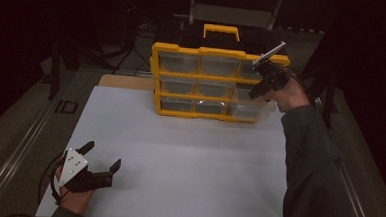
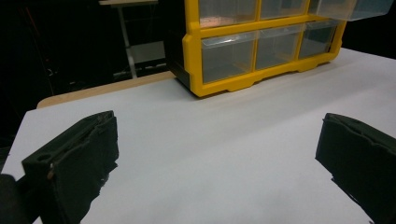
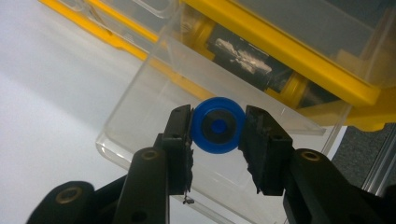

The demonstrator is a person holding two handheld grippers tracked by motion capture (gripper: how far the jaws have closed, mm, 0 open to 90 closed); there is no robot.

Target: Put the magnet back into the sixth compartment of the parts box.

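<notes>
Grippers differ. Right gripper [image 3: 218,128] pinches a blue disc [image 3: 218,125] btwn its pads, jaws partly closed, both pads pressing the disc's rim. It holds the disc over a clear drawer [image 3: 154,107] pulled out of the yellow organizer [image 1: 217,82], at the organizer's right end. Left gripper [image 1: 102,156] is well apart from the organizer, near the white mat's [image 1: 178,153] front-left corner, jaws spread wide, nothing btwn them, touching no item.
</notes>
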